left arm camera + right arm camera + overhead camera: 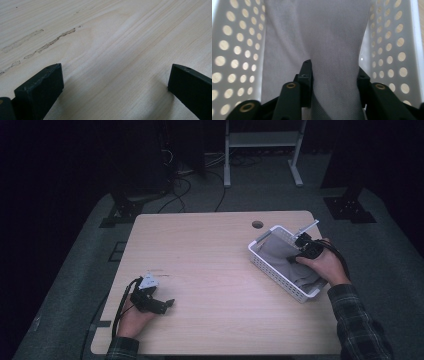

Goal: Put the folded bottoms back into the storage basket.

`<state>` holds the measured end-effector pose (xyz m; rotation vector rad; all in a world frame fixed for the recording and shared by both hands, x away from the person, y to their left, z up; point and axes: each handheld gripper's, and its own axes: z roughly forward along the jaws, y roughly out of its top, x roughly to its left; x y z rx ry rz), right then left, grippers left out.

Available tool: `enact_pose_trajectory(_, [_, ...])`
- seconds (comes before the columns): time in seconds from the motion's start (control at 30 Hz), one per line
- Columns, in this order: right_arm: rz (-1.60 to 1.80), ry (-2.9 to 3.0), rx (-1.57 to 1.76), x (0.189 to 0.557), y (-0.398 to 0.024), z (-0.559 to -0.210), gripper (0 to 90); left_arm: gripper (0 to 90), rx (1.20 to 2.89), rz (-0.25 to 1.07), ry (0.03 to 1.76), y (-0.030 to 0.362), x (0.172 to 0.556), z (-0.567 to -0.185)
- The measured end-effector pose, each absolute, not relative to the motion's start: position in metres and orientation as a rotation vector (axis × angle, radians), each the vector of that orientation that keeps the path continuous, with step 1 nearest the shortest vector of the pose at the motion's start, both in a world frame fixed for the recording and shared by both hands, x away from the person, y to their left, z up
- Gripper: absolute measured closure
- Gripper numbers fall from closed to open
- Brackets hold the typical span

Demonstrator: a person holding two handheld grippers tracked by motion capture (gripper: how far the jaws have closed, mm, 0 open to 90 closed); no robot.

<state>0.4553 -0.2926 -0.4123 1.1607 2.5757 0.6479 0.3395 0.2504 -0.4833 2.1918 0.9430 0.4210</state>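
Fingers point(305, 75) of the right gripper point(334, 75) stand partly apart with a ridge of grey cloth point(329, 37) between them; whether the pads press on it is hard to tell, since the right-hand finger is mostly hidden behind the fold. No earlier look is to hand, so only this stance can be told. That cloth lies inside the white perforated basket point(260, 262), running along its length and covering most of the floor, with its near end cut off under the jaws. From above, the right gripper point(305, 247) and the hand point(325, 265) hide the basket's right part. The basket sits near the right edge of the table point(210, 270), just near of a round hole point(257, 224). On the near left, the left gripper point(155, 302) rests low over bare wood, jaws wide apart with nothing between them, beside some scuff marks point(50, 42). Wide open tabletop lies between the two hands.
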Motion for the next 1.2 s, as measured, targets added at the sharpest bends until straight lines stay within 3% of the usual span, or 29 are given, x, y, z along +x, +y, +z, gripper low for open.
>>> enact_pose_trajectory(0.2, [0.631,2.536,1.153,0.456,-0.295,-0.411,51.7,0.0,2.192,0.421,0.943,0.25,0.34,-0.483])
enact_pose_trajectory(0.57, [0.68,2.479,1.149,0.451,-0.304,-0.397,52.0,0.0,2.192,0.421,0.943,0.25,0.339,-0.483])
enact_pose_trajectory(1.2, [0.665,2.329,1.284,0.438,-0.356,-0.375,85.0,0.0,2.191,0.421,0.943,0.25,0.339,-0.483])
